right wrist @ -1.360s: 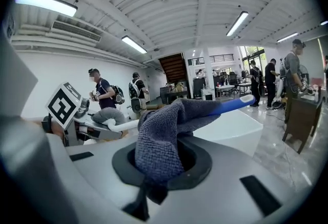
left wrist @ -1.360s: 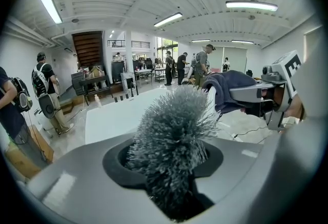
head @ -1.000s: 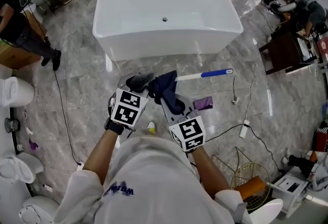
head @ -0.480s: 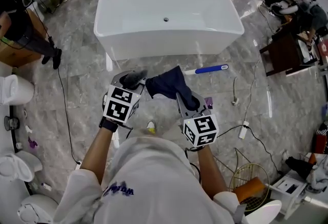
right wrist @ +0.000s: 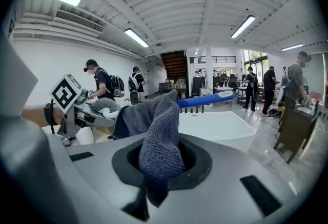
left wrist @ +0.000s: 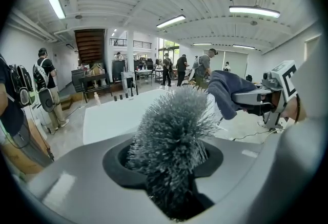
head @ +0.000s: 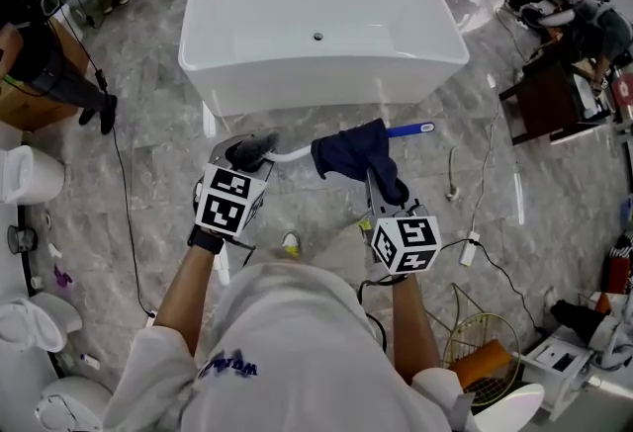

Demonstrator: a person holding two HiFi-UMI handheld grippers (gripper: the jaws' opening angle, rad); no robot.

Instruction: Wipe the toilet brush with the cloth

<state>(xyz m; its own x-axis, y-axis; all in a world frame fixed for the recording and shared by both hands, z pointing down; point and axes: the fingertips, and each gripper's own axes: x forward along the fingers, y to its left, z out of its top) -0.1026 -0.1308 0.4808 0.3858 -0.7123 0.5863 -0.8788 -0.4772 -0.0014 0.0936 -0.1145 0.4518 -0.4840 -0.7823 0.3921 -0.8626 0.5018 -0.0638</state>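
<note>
The toilet brush has a grey bristle head (head: 252,148), a white shaft (head: 292,155) and a blue handle end (head: 410,129). My left gripper (head: 249,155) is shut on the bristle head (left wrist: 171,138), holding the brush level above the floor. A dark blue cloth (head: 356,155) is draped over the shaft near the blue end, and my right gripper (head: 376,185) is shut on it. In the right gripper view the cloth (right wrist: 159,141) rises from the jaws and wraps the handle (right wrist: 205,100). The shaft under the cloth is hidden.
A white bathtub (head: 321,35) stands just beyond the brush. A cable (head: 465,247) and plug lie on the marble floor at right, near a wire basket (head: 485,346). White toilets (head: 30,178) line the left edge. People stand at the far left and right.
My right gripper has slid the cloth to the right along the shaft, from beside the bristle head towards the blue handle end. More white shaft now shows. The left gripper has hardly moved.
</note>
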